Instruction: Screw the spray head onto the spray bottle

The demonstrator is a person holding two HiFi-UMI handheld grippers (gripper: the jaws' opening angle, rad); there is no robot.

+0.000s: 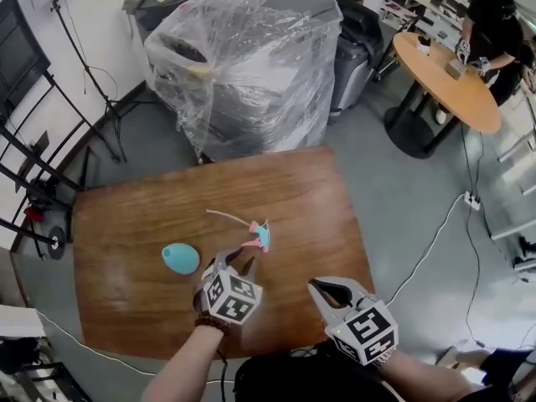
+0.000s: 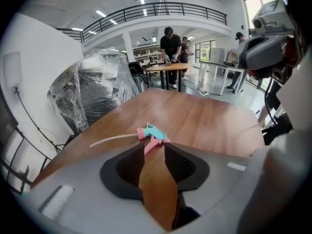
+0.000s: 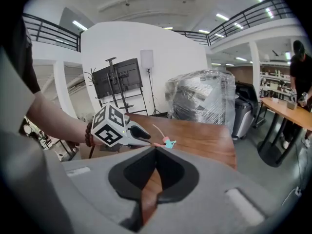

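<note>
1. Head view: spray head (image 1: 258, 234) is lying on its side near the middle of the wooden table (image 1: 134, 216), its thin tube trailing to the left; the teal spray bottle (image 1: 181, 258) is lying apart, to its left
2. Left gripper (image 2: 150, 149) is standing with jaws parted, tips right at the pink trigger, pads not pressing it
3. Right gripper (image 3: 156, 151) is sitting clenched on nothing, hovering over the table's near right corner, apart from both parts

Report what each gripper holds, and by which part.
Nothing is held. The left gripper is open, its tips at the pink trigger of the spray head without clamping it; the right gripper is shut and empty.
</note>
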